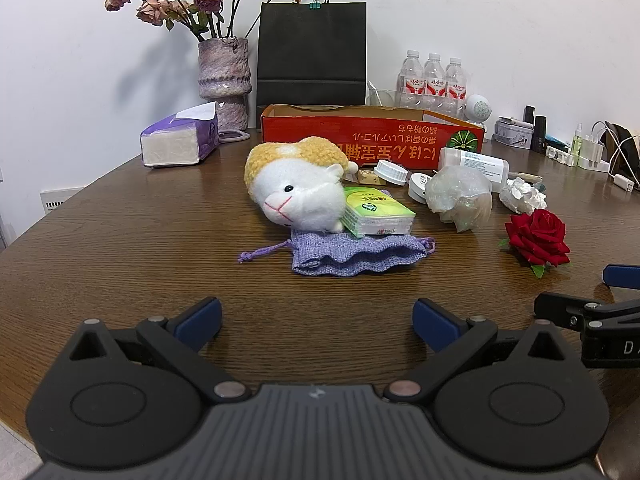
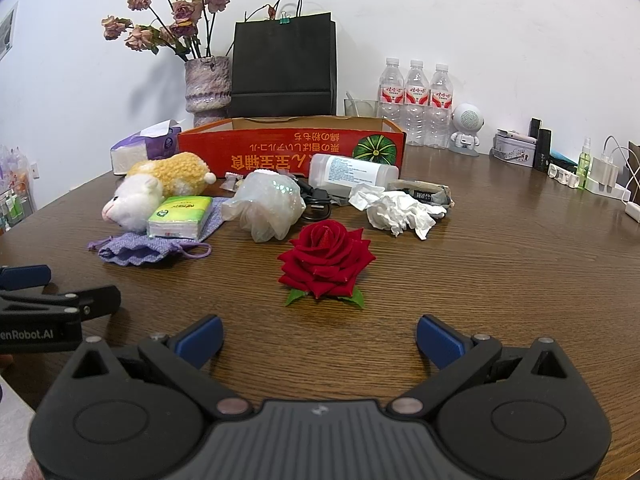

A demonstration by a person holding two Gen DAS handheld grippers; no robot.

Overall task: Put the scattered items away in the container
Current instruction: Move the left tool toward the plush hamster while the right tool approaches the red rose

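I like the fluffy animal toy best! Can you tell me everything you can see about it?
The plush toy is a soft, woolly lamb-like animal with a white face, a black bead eye, a pink stitched mouth and a curly yellow back. It lies on its side on the brown table, in front of the red box. A green tissue pack leans against its face, and its head rests on the purple pouch. No fingers touch it.

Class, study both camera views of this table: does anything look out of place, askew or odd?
Yes. The red box has its printing upside down. The white bottle lies on its side, and crumpled tissue sits loose beside it. A plush toy lies tipped over, partly on a purple pouch.
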